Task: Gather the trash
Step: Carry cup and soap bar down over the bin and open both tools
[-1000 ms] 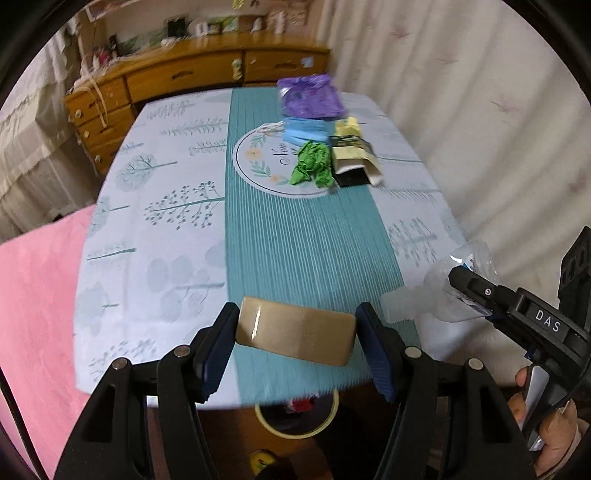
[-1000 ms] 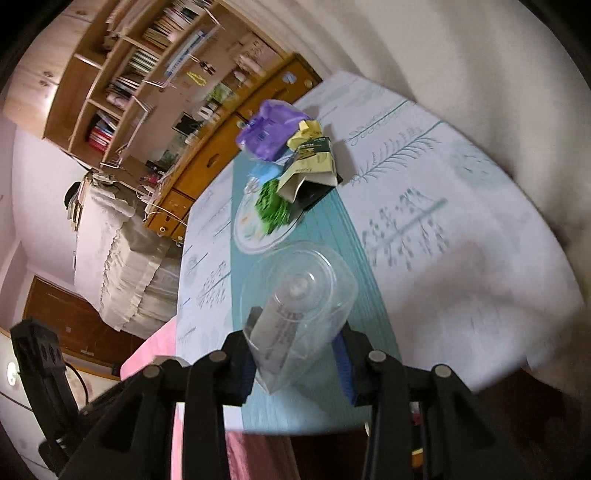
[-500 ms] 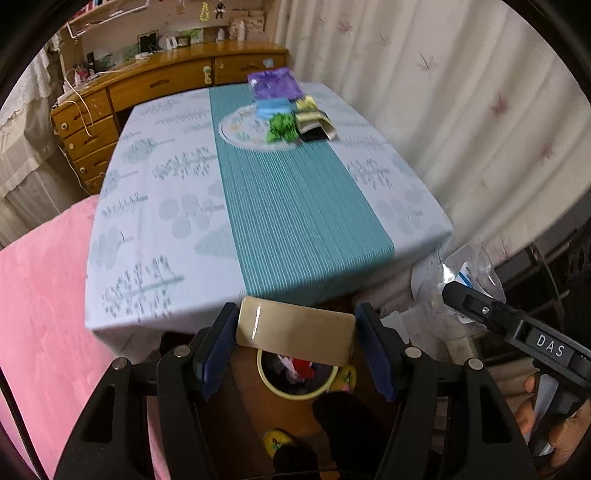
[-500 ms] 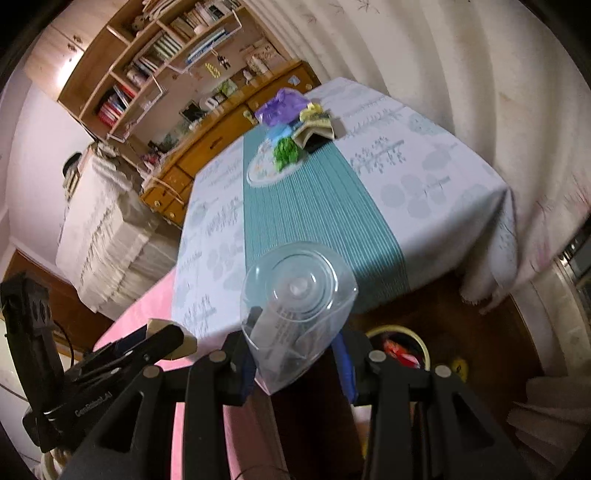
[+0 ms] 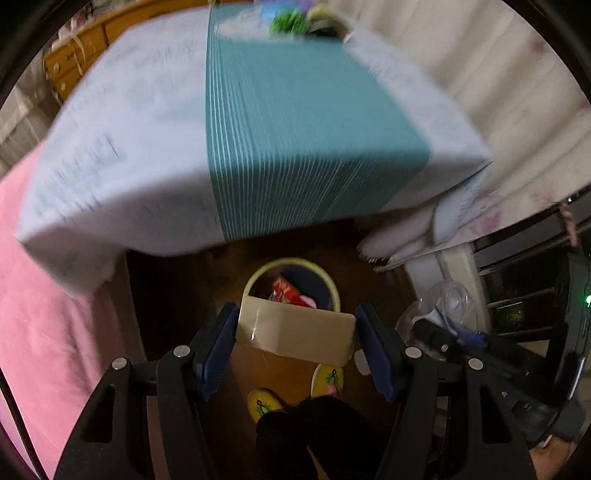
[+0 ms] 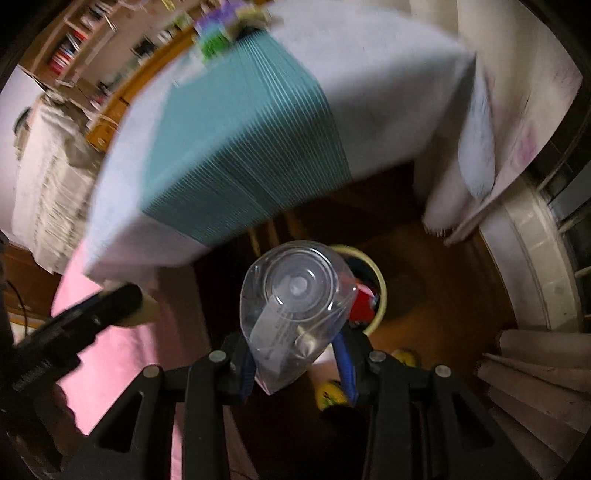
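Observation:
My left gripper (image 5: 295, 341) is shut on a flat tan packet (image 5: 295, 334), held crosswise between its blue pads. It hangs above a round yellow-rimmed bin (image 5: 295, 286) on the dark floor, with red wrappers inside. My right gripper (image 6: 295, 354) is shut on a crumpled clear plastic cup (image 6: 295, 299) with a white label. That cup also hangs over the bin (image 6: 376, 291), whose rim shows behind it. In the left wrist view the right gripper (image 5: 436, 338) and its cup (image 5: 448, 301) sit at the right. More trash (image 5: 291, 18) lies on the table's far end.
The table with a white and teal cloth (image 5: 280, 129) overhangs just beyond the bin. A pink cover (image 5: 48, 314) lies to the left. Curtains (image 5: 498, 110) and a dark rack (image 5: 524, 277) stand on the right. Yellow slippers (image 5: 328, 378) and dark trouser legs are below the grippers.
Both grippers have come back off the table and dropped toward the floor, tilting down over the bin. The packet and the cup stay gripped. The trash pile has receded to the top edge.

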Demonstrator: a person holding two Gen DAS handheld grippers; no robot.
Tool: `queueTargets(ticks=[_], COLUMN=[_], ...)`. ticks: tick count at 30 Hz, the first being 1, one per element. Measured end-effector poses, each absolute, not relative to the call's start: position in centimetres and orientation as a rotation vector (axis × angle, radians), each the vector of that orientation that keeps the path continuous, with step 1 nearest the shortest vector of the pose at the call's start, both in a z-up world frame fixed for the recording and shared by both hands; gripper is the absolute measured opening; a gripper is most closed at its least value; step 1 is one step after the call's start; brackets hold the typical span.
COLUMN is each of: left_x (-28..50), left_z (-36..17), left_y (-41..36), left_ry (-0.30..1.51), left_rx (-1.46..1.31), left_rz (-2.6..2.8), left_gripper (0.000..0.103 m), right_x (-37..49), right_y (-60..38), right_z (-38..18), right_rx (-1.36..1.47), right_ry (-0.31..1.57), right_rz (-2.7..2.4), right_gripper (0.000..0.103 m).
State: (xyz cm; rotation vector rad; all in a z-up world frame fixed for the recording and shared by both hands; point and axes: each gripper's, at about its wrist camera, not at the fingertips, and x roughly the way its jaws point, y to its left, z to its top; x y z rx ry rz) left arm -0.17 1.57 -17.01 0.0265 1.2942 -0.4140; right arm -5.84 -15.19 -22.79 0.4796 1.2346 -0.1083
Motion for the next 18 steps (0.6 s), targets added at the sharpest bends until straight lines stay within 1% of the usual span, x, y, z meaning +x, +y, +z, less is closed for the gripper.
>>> queueTargets(ticks=[6,11,16,17,18], left_x=[0.9,2.1,3.5,3.6,3.8], left_z=[-27.4,-33.9,-39.8,-40.4,-41.4], left_y=[-0.4,-1.7,-2.6,-2.7,-2.9], left_ry=[1.344,1.366,1.397,1.399,1.408], left_rx=[0.020,0.009,0.011,0.013,0.024], left_rz=[-0.358,-0.347,-0.324,-0.321,-0.324], left_gripper=[0.063,0.063,0.063,0.066,0.072], right_x=[-3.9,-1.4,0.1,0.3,0.7], right_y=[-16.5,-17.4,-17.8,-17.8,-17.8], right_z=[-32.7,-39.6,-44.9,-45.9,-46.7], right_rx=[0.442,0.412,0.384,0.379,0.376], right_ry=[1.304,1.335,1.364,1.371,1.384], right_rz=[-0.120,-0.101,-0.070,-0.070,-0.064], right_gripper=[0.037,0.037,0.039,0.039,0.040])
